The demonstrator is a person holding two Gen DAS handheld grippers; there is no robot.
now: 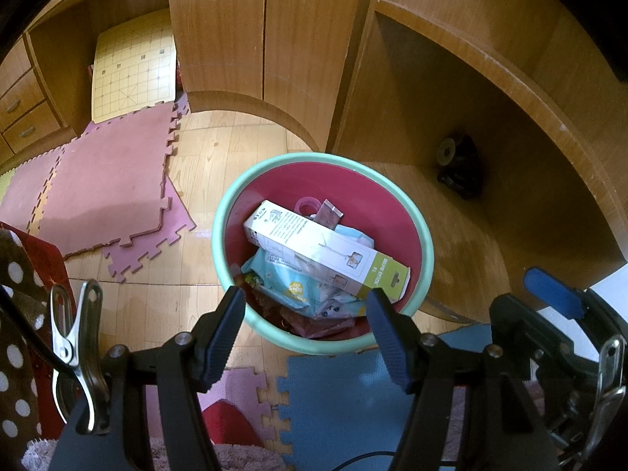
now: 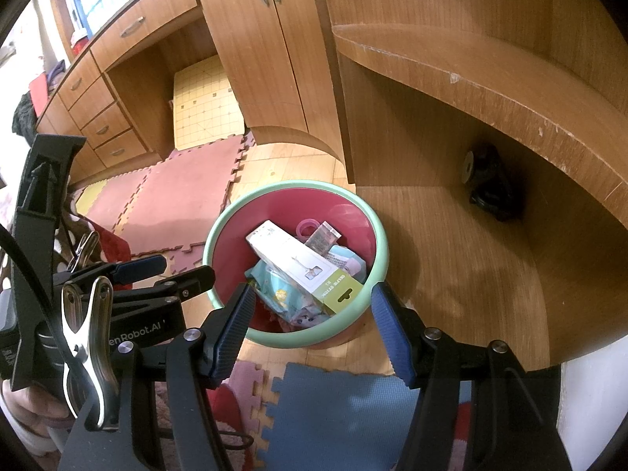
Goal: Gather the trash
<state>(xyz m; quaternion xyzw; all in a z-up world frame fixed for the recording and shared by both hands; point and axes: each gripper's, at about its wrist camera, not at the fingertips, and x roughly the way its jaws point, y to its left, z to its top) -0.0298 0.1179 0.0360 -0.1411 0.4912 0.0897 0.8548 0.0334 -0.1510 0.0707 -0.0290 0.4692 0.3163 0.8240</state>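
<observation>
On the wood floor in the left wrist view, a bin (image 1: 322, 253) with a mint rim holds trash. A long white-and-green box (image 1: 325, 251) lies across the top, slanting from upper left to lower right, green end nearest. Left gripper (image 1: 304, 300) jaws are released, empty.

From the right wrist, the box (image 2: 302, 265) slants likewise; the right gripper (image 2: 312, 298) is spread, empty.

The wooden floor (image 1: 219, 149) carries a round bin (image 1: 225, 212) (green rim, red inside), standing just beside the cabinet base (image 1: 463, 243). Pink interlocking foam mats (image 1: 106, 184) lie to its left, overlapping. A blue foam mat (image 1: 337, 396) lies near the bin's front edge.
</observation>
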